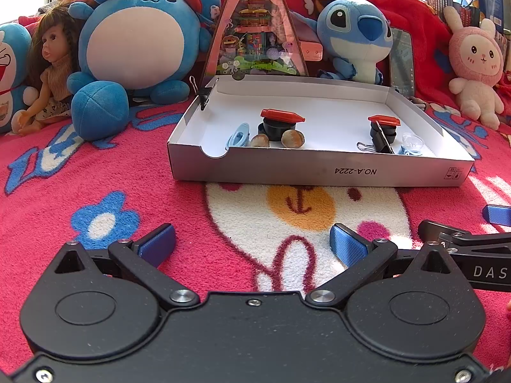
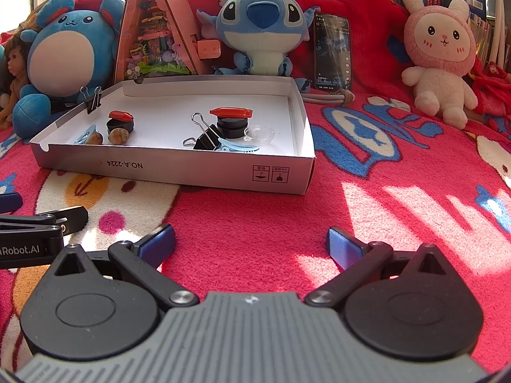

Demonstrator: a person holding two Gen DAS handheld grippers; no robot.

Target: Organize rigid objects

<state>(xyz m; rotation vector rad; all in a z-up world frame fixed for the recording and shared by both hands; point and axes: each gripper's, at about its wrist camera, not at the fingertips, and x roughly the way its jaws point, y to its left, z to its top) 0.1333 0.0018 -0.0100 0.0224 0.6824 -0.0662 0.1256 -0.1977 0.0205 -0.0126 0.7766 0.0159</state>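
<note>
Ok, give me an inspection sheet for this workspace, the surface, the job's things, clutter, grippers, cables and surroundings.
Surface: pink cartoon blanket, sunlit patches.
Job's things: white box tray holding two red-capped black pots, two nuts, binder clips, blue hair clips, clear dish.
Clutter: another binder clip on the tray's rim.
Grippers: left gripper and right gripper open, empty, above the blanket.
Cables: grey cord behind the tray.
Surroundings: plush toys, doll, phone, bookshelves.
</note>
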